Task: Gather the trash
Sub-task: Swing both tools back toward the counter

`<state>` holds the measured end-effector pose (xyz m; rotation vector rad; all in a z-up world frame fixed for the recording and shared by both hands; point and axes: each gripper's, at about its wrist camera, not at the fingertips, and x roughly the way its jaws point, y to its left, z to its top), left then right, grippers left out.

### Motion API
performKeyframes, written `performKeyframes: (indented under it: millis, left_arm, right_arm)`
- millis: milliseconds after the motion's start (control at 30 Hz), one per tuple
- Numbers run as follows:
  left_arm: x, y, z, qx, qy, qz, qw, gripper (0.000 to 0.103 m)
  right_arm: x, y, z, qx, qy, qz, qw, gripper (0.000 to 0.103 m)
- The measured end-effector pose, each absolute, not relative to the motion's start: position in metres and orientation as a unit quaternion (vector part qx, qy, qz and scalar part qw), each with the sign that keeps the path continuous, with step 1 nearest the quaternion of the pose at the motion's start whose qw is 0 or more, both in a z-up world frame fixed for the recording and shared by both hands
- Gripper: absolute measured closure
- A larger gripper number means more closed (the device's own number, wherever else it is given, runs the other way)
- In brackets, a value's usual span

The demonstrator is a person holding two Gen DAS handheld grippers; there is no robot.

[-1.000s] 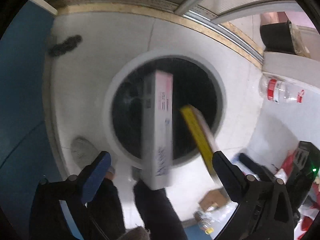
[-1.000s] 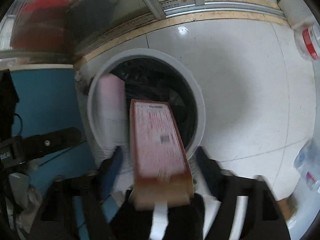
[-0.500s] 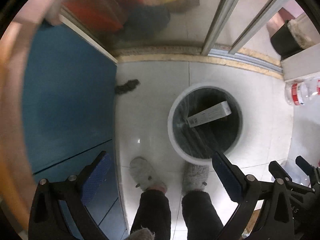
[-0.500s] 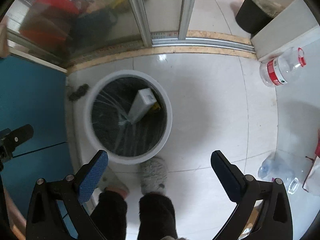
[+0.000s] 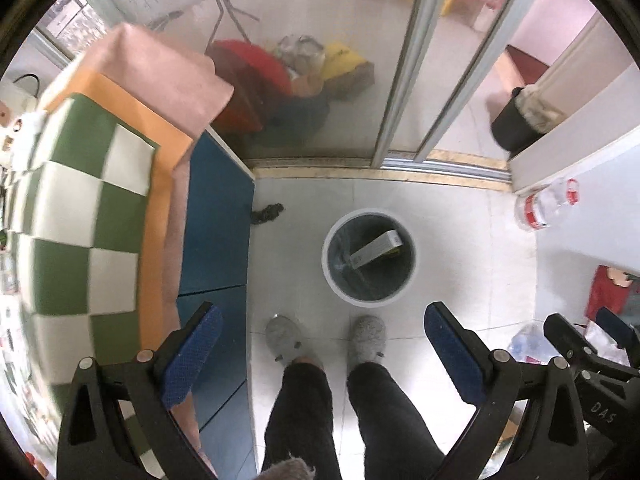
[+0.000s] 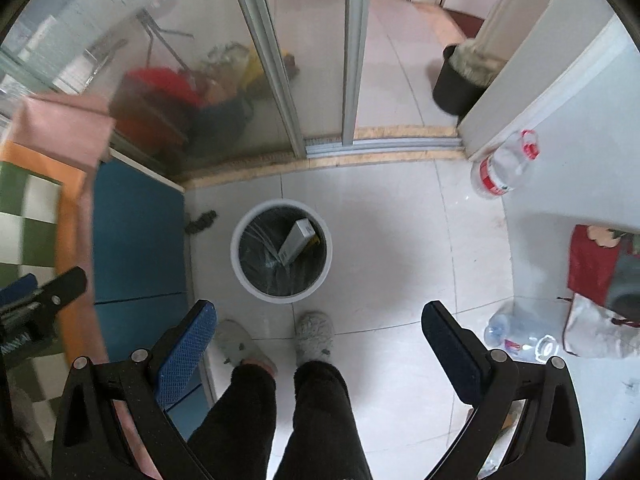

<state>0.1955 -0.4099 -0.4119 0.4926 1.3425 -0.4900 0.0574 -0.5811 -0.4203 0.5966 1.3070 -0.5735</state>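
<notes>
A white round trash bin [image 5: 335, 292] [image 6: 240, 276] with a dark liner stands on the tiled floor far below both grippers. A pale long box [image 5: 375, 248] [image 6: 295, 241] lies slanted inside it, with a bit of yellow beside it. My left gripper [image 5: 319, 318] points straight down, its blue-padded jaws wide apart and empty. My right gripper [image 6: 318, 316] also looks straight down, open and empty. The person's legs and grey slippers [image 5: 366, 338] [image 6: 314, 336] stand just in front of the bin.
A blue cabinet [image 5: 216, 232] with a green-and-white checked cloth [image 5: 80, 208] is at the left. Sliding glass doors [image 6: 352, 60] run along the back. Plastic water bottles [image 5: 548, 204] [image 6: 502, 168] [image 6: 520, 336], a black bin [image 6: 456, 84] and a red bag [image 6: 592, 264] are at the right.
Both boxes dropped from the grippers into the bin. Both grippers rose high above it, so the bin looks much smaller and the cabinet top came into view.
</notes>
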Motion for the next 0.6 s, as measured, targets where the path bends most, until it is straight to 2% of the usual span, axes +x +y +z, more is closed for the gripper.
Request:
performKeyframes:
  millis: [233, 433, 600]
  left_arm:
    - [0.176, -0.399, -0.345, 0.198, 0.607, -0.23, 0.735, 0.0]
    - [0.176, -0.383, -0.313, 0.174, 0.603, -0.236, 0.742, 0.0]
    - [0.207, -0.347, -0.279, 0.151, 0.58, -0.229, 0.767, 0.0]
  right_arm:
    - [0.038, -0.577, -0.327, 0.261, 0.571, -0.254, 0.736, 0.0]
    - [0.046, -0.563, -0.298, 0.261, 0.575, -0.242, 0.737, 0.0]
    - [0.079, -0.544, -0.282, 0.261, 0.563, -0.225, 0.751, 0.0]
